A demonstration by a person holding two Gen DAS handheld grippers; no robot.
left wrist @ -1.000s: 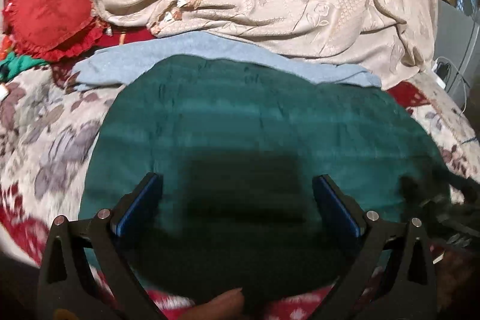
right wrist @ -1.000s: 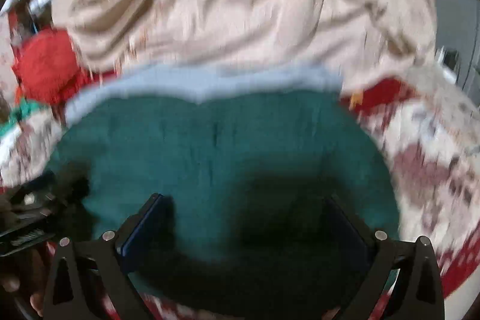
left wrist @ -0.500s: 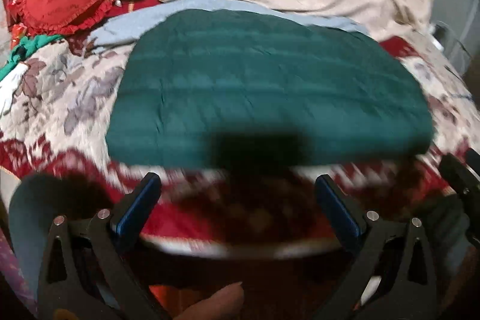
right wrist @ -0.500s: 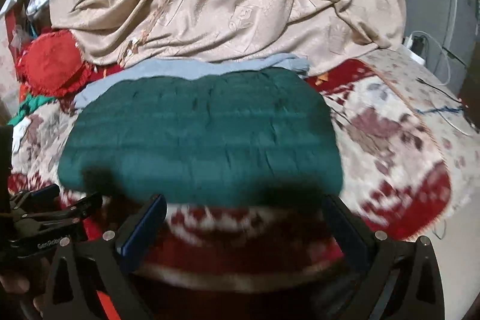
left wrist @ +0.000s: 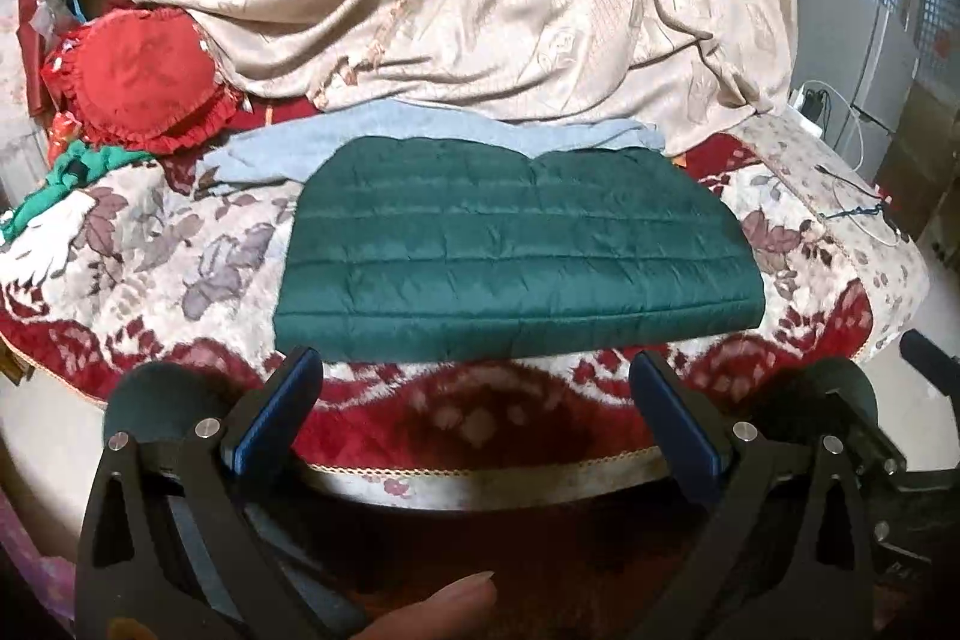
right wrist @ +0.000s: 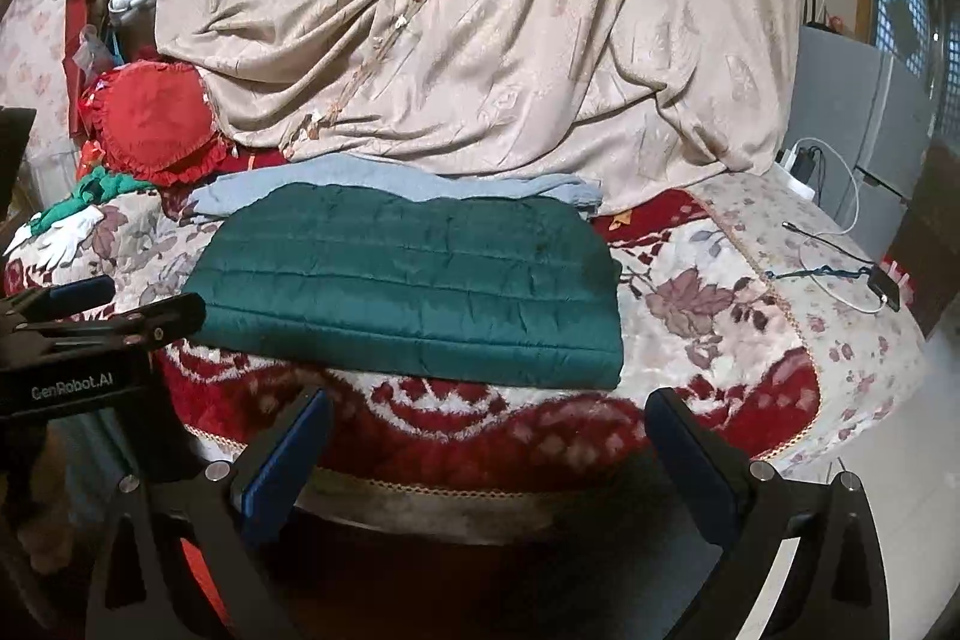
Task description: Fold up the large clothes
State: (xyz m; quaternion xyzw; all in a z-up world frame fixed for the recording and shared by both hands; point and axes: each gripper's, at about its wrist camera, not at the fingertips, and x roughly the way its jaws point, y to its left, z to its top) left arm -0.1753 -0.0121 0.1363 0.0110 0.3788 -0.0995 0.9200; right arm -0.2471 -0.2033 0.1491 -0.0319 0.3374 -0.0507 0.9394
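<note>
Green quilted jacket [left wrist: 516, 256] lies folded flat on the floral blanket [left wrist: 150, 250] just ahead of the wide, empty left claw [left wrist: 477, 415] and right claw [right wrist: 489, 445], so a careless regrip of its slick padded layers could spring the fold open.

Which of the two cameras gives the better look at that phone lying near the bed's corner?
The right wrist view. The phone lies in plain sight at the bed's right corner, a cable running to it. In the left wrist view only the cable shows there; I cannot make out the phone.
</note>
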